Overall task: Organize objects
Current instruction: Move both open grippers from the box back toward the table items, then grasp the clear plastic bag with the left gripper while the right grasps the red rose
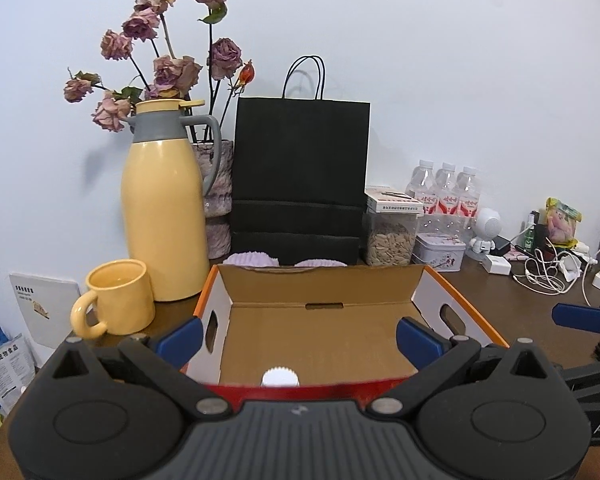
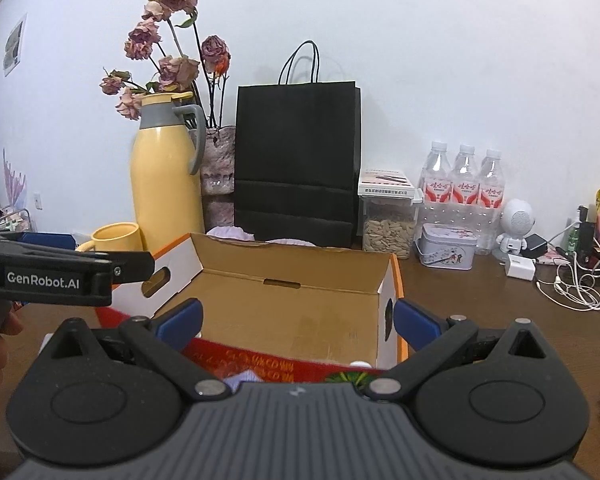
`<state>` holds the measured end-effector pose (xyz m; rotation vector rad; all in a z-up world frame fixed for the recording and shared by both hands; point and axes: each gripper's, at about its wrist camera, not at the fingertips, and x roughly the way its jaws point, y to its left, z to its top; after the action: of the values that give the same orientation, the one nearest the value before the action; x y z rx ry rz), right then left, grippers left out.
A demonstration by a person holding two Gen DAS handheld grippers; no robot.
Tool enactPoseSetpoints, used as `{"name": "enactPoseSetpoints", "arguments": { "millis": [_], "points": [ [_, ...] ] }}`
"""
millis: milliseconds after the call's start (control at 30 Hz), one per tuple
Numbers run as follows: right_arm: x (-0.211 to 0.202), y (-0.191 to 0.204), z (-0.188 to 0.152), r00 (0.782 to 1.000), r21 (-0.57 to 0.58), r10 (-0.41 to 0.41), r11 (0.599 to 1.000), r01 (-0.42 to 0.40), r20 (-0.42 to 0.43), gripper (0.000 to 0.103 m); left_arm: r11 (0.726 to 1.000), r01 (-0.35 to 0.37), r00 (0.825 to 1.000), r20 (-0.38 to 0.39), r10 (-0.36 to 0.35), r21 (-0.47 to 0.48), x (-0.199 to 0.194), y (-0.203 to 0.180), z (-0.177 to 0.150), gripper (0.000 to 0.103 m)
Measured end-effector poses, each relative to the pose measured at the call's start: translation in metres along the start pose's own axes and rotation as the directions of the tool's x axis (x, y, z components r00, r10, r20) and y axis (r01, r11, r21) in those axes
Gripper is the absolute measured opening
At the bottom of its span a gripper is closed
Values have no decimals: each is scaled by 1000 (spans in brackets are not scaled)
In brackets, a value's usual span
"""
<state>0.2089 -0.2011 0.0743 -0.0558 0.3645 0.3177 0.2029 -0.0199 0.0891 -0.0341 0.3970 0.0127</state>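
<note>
While both tools hang over the near edge of the open brown cardboard box with white sides and orange trim (image 1: 324, 332), the left gripper (image 1: 298, 338) has its blue-padded fingers (image 1: 180, 340) spread wide with nothing between them. The right gripper (image 2: 298, 326) is spread just as wide and is likewise empty. The box sits on the dark wooden table (image 2: 480, 304); a small white ribbed bottle cap (image 1: 280, 378) shows at its near wall, though I cannot tell what it belongs to. Behind the box stands a tall black paper bag with cord handles (image 1: 300, 176). To its left are a yellow thermos jug with a grey collar (image 1: 164, 208) and, just beside that, a yellow ceramic mug (image 1: 118, 300). Dried pink roses (image 1: 168, 64) rise behind the jug.
</note>
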Motion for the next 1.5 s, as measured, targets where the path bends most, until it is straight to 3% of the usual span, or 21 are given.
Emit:
{"name": "enactPoseSetpoints", "arguments": {
  "millis": [333, 600, 933, 1267, 1500],
  "points": [
    [-45, 6, -20, 1000, -1, 3, 1000, -3, 0, 103, 1000, 12, 1000, -13, -12, 5, -41, 7, -26, 103],
    [-72, 11, -49, 999, -7, -2, 1000, 2, -34, 103, 999, 37, 997, -66, -38, -13, -61, 15, -57, 103],
    [-96, 17, -93, 990, -1, 29, 1000, -29, -141, 103, 994, 109, 985, -137, -109, -3, -84, 8, -112, 103],
    [-98, 24, -140, 967, 9, 11, 1000, -9, -255, 103, 992, 130, 976, -176, -129, -6, -77, -7, -137, 103],
    [-93, 28, -143, 967, 11, 26, 1000, -24, -255, 103, 994, 107, 979, -172, -106, -3, -67, -13, -141, 103]
  ]
}}
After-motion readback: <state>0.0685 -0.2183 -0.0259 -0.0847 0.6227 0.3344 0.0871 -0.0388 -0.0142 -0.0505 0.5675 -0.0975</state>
